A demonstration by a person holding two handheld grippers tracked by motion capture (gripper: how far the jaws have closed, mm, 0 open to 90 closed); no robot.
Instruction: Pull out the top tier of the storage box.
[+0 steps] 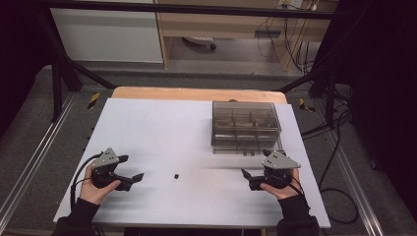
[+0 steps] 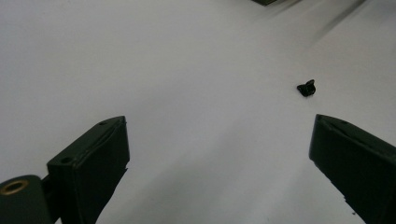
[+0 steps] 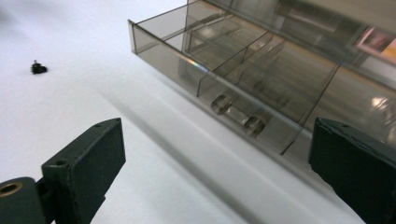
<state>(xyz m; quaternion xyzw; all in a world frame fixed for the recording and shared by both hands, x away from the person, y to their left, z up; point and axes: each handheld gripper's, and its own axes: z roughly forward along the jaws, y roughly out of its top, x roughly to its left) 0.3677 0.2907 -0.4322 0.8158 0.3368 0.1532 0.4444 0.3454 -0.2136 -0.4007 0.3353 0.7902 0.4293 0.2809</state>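
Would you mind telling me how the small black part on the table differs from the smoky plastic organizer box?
The small black part is tiny, opaque and solid; the organizer box is large, see-through and split into compartments.
The part lies between the two grippers near the table's front; the box stands farther back on the right, its lower drawer pulled out.
Both rest on the white table, untouched.

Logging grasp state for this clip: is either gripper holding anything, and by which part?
Nothing is held. The left gripper and right gripper are both open and empty; the small black part lies loose on the table.
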